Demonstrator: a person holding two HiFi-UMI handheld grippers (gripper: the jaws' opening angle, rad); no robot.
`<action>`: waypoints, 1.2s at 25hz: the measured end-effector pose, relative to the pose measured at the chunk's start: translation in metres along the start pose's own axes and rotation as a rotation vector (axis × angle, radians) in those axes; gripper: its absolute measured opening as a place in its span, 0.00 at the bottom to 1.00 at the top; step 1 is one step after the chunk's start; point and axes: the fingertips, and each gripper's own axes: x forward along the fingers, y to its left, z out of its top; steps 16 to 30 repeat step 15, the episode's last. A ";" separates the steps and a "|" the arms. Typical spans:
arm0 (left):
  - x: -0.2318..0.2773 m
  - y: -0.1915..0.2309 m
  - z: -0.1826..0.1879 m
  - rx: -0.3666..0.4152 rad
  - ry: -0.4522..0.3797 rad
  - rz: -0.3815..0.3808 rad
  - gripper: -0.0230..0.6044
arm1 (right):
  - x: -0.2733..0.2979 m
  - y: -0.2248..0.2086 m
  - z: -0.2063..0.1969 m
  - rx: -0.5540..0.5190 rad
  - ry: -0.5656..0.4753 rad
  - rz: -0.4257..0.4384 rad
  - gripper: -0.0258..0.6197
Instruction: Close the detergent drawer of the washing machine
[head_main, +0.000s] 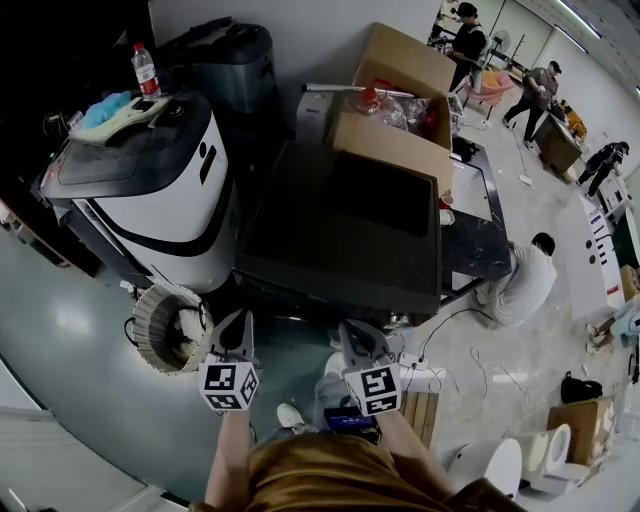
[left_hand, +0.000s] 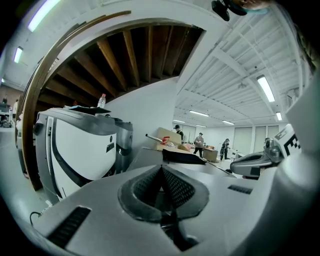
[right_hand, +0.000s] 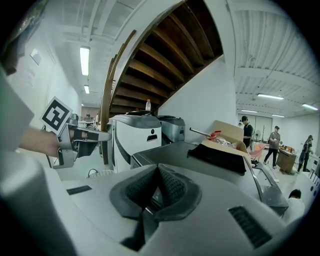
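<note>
A white washing machine (head_main: 165, 195) with a black stripe stands at the left, and a dark-topped machine (head_main: 340, 235) sits beside it in the middle. I cannot make out a detergent drawer in any view. My left gripper (head_main: 235, 322) and right gripper (head_main: 356, 332) hover side by side in front of the dark machine, clear of both appliances. In the left gripper view the left gripper (left_hand: 161, 170) has its pads pressed together with nothing held. The right gripper (right_hand: 158, 170) is likewise shut and empty, pointing over the dark top (right_hand: 200, 155).
A bottle (head_main: 146, 70) and blue cloth (head_main: 105, 108) rest on the white machine. An open cardboard box (head_main: 400, 100) sits behind the dark machine. A round slatted basket (head_main: 172, 325) lies on the floor below the white machine. A person (head_main: 525, 280) crouches at the right; cables trail nearby.
</note>
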 end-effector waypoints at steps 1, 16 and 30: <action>-0.001 0.001 0.000 -0.003 -0.001 0.003 0.08 | 0.000 0.000 -0.001 0.002 0.001 0.000 0.06; -0.011 0.004 -0.005 -0.066 -0.019 0.016 0.08 | -0.003 0.008 -0.008 -0.001 0.014 0.022 0.06; -0.011 0.004 -0.005 -0.066 -0.019 0.016 0.08 | -0.003 0.008 -0.008 -0.001 0.014 0.022 0.06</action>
